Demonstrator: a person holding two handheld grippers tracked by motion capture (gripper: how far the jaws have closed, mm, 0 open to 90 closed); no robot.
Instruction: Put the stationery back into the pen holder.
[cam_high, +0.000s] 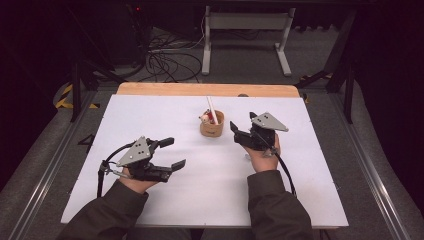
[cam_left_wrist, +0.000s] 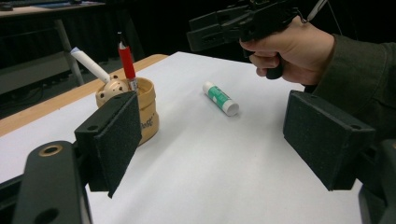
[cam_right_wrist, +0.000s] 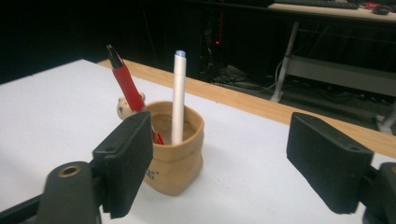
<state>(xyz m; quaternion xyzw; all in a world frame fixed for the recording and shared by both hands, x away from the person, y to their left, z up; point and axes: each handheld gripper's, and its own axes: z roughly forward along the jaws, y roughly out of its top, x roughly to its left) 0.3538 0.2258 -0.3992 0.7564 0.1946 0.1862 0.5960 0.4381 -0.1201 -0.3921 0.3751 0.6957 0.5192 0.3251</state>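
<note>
Glue stick (cam_left_wrist: 221, 98) beside tan cup (cam_left_wrist: 140, 109)

All views share the cup (cam_high: 211, 124).

A cup (cam_high: 211, 126) is sitting on the table (cam_high: 150, 115) toward its 12 o'clock edge, holding two pens (cam_right_wrist: 178, 95) and a small ball (cam_left_wrist: 112, 86). The right gripper (cam_high: 242, 126) is hovering just at the cup's 3 o'clock, the left gripper (cam_high: 172, 152) lying at its 8 o'clock. A glue stick (cam_left_wrist: 220, 98) is lying between cup and right hand (cam_left_wrist: 289, 49).
</note>
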